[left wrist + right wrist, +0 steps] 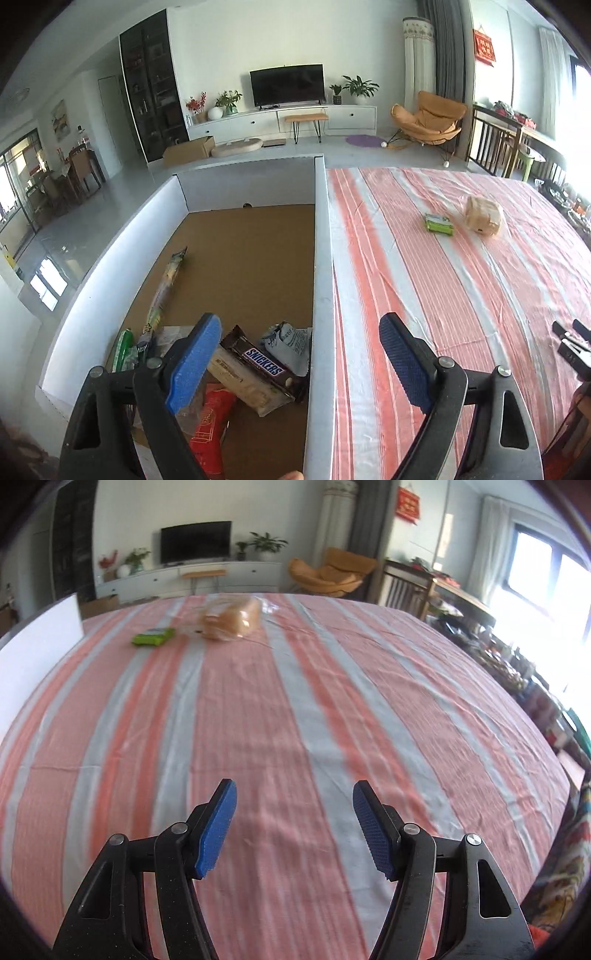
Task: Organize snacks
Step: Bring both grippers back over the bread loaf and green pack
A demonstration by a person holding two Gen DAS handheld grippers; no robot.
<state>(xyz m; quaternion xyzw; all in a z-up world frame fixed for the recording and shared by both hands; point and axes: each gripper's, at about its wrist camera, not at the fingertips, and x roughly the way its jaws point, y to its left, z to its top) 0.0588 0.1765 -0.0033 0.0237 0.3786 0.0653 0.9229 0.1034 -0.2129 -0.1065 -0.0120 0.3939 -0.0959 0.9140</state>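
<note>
A white-walled cardboard box (320, 258) stands at the table's left; its wall also shows in the right wrist view (37, 646). Inside lie a Snickers bar (264, 362), a red packet (210, 417), a pale wrapped bar (243, 387), a green packet (123, 349), a white crumpled packet (291, 341) and a long thin packet (168, 284). My left gripper (299, 332) is open and empty, straddling the box's right wall. A green packet (438, 224) (153, 637) and a bagged bread loaf (484, 215) (231, 618) lie far on the striped cloth. My right gripper (294, 797) is open and empty above the cloth; it shows in the left wrist view (570, 328).
The table carries a pink and white striped cloth (295, 701). Beyond it are a TV unit (284, 118), an orange chair (424, 118) and a cluttered side table (517, 664) on the right.
</note>
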